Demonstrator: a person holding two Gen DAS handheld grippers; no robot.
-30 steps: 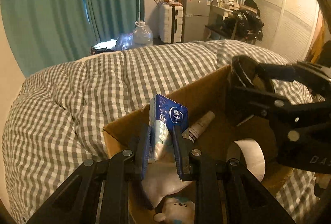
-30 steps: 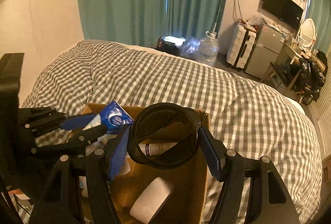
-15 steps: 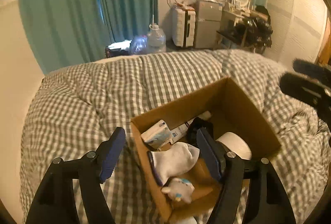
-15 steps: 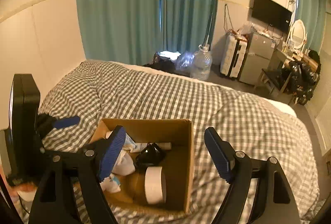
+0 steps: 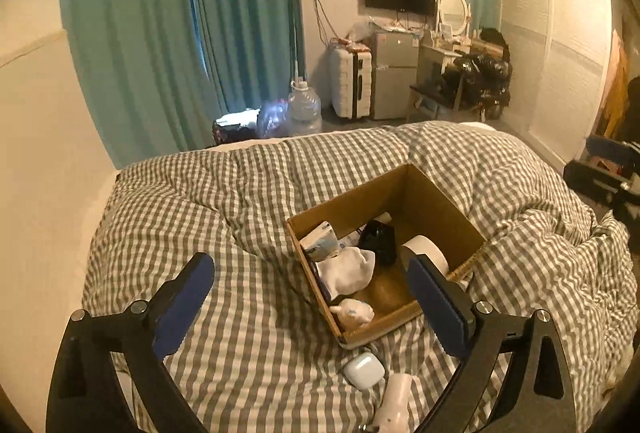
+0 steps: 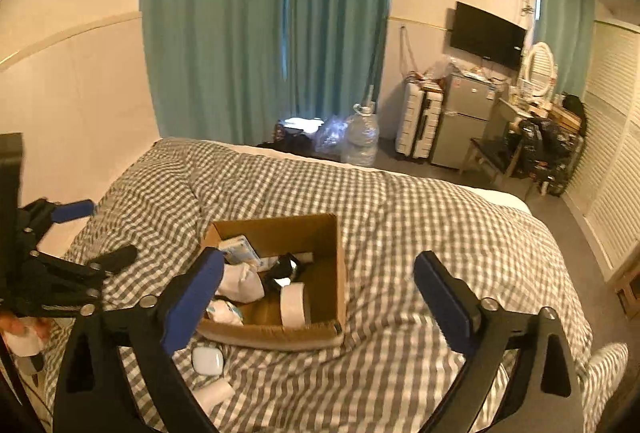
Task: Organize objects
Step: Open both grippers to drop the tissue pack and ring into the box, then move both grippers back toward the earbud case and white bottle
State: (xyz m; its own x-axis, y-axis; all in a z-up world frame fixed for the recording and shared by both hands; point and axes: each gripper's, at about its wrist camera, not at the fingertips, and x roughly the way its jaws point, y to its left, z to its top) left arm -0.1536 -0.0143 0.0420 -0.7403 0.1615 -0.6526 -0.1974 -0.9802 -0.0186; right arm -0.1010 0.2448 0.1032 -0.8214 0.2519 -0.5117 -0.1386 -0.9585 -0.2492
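Cardboard box on the checked bed holds tape roll, sock, tissues | earbud case lies outside, unpacked | left tool and right tool gape wide, empty

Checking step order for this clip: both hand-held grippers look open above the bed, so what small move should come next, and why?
Probably lower the open left hand-held gripper toward the small white rounded case. It lies on the grey checked duvet just outside the brown cardboard box, so it looks unsorted.
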